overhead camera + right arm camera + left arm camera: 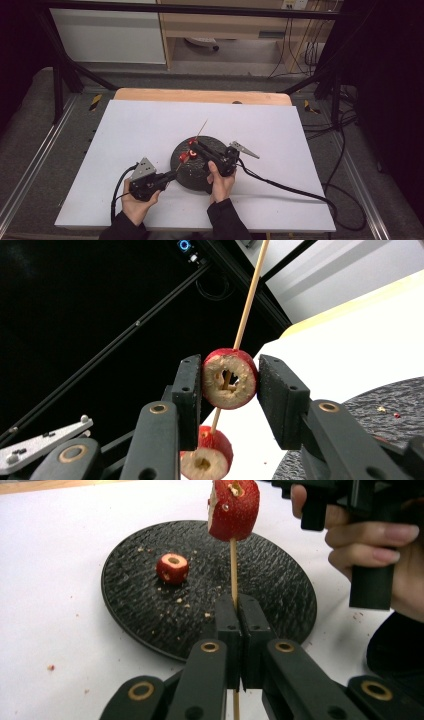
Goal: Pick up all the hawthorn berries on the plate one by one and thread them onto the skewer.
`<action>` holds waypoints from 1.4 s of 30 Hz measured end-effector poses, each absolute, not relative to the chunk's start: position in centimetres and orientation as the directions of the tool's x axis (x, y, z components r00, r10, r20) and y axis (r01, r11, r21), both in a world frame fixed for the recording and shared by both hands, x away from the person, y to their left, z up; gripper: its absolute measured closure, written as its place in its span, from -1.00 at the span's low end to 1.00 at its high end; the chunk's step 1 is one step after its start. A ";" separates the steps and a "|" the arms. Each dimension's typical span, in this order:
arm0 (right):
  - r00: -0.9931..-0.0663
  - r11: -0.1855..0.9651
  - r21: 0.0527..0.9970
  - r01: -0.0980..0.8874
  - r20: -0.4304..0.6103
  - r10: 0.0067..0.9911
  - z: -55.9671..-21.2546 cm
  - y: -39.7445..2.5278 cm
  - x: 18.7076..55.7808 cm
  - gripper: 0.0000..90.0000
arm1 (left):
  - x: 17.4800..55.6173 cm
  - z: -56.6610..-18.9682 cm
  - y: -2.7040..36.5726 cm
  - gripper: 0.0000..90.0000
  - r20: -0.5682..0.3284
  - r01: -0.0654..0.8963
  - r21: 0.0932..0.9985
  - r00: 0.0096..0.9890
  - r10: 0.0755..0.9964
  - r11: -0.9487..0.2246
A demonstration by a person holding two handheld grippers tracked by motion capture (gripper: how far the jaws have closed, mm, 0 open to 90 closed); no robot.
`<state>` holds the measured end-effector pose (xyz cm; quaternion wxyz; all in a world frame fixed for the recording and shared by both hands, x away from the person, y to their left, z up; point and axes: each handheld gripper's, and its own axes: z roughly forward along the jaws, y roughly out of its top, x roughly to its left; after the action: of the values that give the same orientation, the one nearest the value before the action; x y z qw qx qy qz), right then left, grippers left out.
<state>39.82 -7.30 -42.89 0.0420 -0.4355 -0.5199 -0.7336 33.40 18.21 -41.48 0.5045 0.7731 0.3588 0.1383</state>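
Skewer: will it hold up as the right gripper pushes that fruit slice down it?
The skewer looks thin, so it would probably flex or snap under side load. The left gripper clamps it low, leaving a long free length. The cored fruit slice looks soft and crumbly; a hard squeeze may split it.

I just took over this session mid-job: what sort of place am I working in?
Probably a lab recording bench, not a kitchen. A white table stands inside a black metal frame, cables trail over the floor, and the only food gear is a black plate and a skewer of red fruit slices.
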 end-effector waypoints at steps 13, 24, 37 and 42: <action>-0.617 -0.441 0.728 0.525 0.682 0.393 -43.1 -7.2 39.6 0.39 | 34.0 -41.3 17.9 0.97 -0.148 0.410 0.883 0.707 0.692 -0.229; -0.638 -0.355 0.793 0.495 0.609 0.472 -41.4 -8.4 39.9 -0.04 | 33.6 -41.8 19.8 0.97 -0.143 0.424 0.874 0.694 0.705 -0.240; -0.656 0.012 0.821 0.570 0.447 0.608 -40.9 -10.1 40.8 -0.70 | 32.8 -42.4 22.9 0.97 -0.113 0.447 0.845 0.687 0.718 -0.294; -0.661 0.093 0.799 0.594 0.419 0.622 -40.8 -10.4 41.1 -0.78 | 32.5 -42.6 23.7 0.97 -0.104 0.451 0.839 0.683 0.723 -0.305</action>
<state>41.10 -10.42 -40.79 -0.0133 -0.4115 -0.7391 -0.5331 32.49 23.75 -42.58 0.4595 0.7939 0.3696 0.1481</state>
